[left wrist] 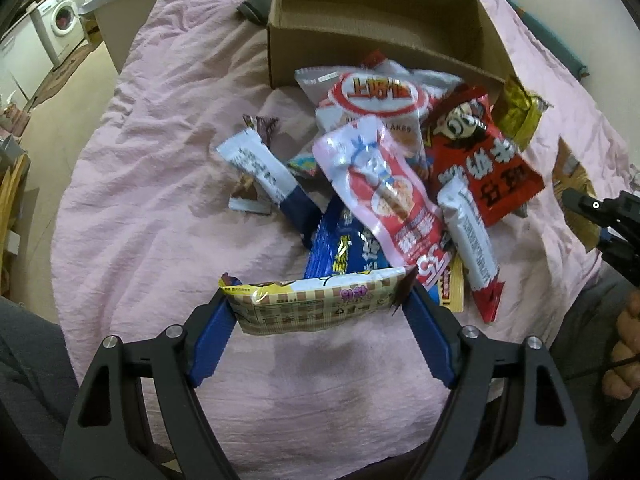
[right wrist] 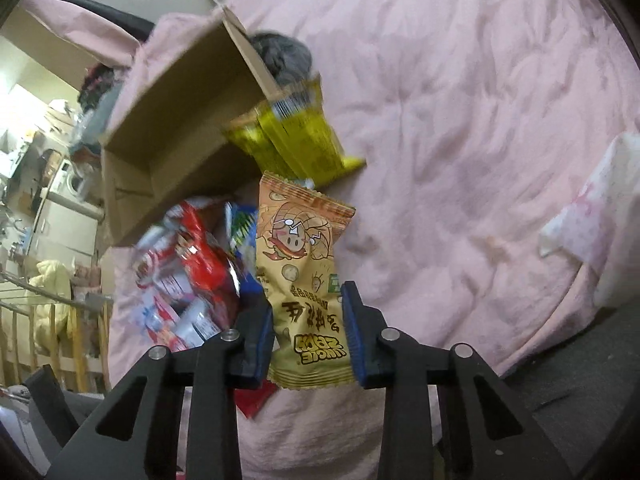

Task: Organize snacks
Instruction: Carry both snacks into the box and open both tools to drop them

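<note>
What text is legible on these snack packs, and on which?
"35": pink-and-white packet, printed upside down.
"LAKES", start hidden: white packet with red oval.
Stylised Latin logo, upside down, on the orange packet in the right gripper: not readable for certain.
Chinese lettering and fine print elsewhere: too blurred or small.

**Free room and obstructions around the snack pile**

From the left wrist I see open pink bedcover [left wrist: 152, 184] left of the heap and directly below my left gripper [left wrist: 320, 304], whose jaws are filled by a cream packet [left wrist: 312, 304]. Ahead, the snack pile [left wrist: 392, 184] blocks the straight path to the cardboard box [left wrist: 384, 20]; its near wall and the red-and-white bag [left wrist: 372, 96] leaning there bar a low entry, while the box mouth is open above. From the right wrist, wide bare cover [right wrist: 480, 140] lies to the right; yellow packets [right wrist: 304, 136] crowd the box corner [right wrist: 240, 80], and an orange packet [right wrist: 304, 280] fills my right gripper [right wrist: 308, 332]
</note>
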